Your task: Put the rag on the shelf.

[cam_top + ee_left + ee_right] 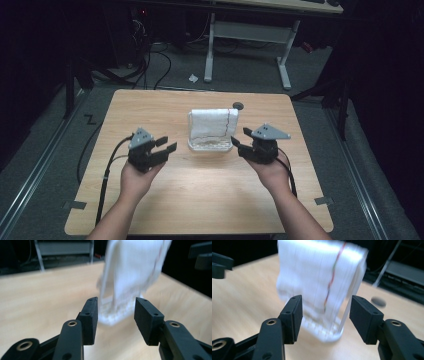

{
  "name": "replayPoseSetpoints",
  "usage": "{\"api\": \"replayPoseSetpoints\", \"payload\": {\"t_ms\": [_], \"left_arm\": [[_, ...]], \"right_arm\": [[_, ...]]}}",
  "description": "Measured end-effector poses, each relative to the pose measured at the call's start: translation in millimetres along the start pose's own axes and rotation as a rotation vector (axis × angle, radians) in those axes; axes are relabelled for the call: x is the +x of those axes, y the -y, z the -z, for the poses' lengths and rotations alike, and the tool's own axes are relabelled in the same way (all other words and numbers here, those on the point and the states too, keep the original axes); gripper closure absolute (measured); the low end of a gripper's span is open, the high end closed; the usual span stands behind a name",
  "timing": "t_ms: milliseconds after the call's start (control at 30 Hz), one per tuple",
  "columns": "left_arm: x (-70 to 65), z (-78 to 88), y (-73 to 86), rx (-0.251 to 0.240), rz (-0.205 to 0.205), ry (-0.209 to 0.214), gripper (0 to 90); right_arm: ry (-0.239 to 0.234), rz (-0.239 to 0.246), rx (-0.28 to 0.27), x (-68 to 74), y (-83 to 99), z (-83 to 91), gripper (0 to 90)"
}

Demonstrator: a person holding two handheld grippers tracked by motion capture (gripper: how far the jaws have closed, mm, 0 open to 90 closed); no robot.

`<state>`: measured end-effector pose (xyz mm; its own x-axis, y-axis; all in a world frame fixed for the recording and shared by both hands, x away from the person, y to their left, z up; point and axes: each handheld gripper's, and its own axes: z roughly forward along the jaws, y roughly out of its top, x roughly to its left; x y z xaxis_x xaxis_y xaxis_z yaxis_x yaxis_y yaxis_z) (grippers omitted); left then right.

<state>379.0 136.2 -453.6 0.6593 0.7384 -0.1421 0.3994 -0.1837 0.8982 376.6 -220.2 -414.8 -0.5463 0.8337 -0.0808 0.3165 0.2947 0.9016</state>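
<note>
We see a wooden tabletop [200, 200] with a white towel [212, 124] draped over a clear rack [210, 146] near its far middle. Our left hand-held gripper [167, 144] waits left of the rack, our right hand-held gripper [239, 141] right of it, both with jaws apart and nothing between them.

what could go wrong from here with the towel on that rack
1. The white towel hangs loosely over a light clear rack; a tug from one side might tip or slide the rack.
2. The left gripper and right gripper are both open and flank it closely, so an uneven close could catch the rack's frame along with the cloth.
3. The rack sits toward the far part of the table, so a push could send it farther away.
</note>
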Motion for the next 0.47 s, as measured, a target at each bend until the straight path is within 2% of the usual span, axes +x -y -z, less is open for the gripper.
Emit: {"api": "replayPoseSetpoints", "payload": {"t_ms": [33,100,167,267,333,400,467], "left_arm": [[-2.8,2.2,11.8,0.02,-0.007,-0.003,53.9],[-12.6,7.4,36.8,0.071,-0.065,-0.038,53.6],[-20.9,12.3,56.8,0.1,-0.09,-0.038,53.2],[-28.5,16.3,82.3,0.14,-0.076,-0.035,52.8],[-29.5,11.5,84.3,0.19,-0.041,0.02,51.7],[-30.2,9.7,83.3,0.178,-0.051,0.009,51.1],[-28.8,6.4,83.2,0.175,-0.035,0.011,51.1]], "right_arm": [[-0.001,0.007,0.015,3.0,9.4,0.4,43.3],[-0.011,-0.003,0.04,9.9,29.6,1.1,43.1],[-0.028,-0.016,0.075,16.0,48.8,0.1,42.0],[-0.028,-0.033,0.118,24.7,79.1,0.5,41.1],[-0.004,-0.035,0.108,29.3,102.7,3.9,44.3],[-0.021,-0.036,0.172,28.0,111.8,2.9,40.5],[-0.009,-0.034,0.154,23.3,110.4,4.4,41.2]]}}
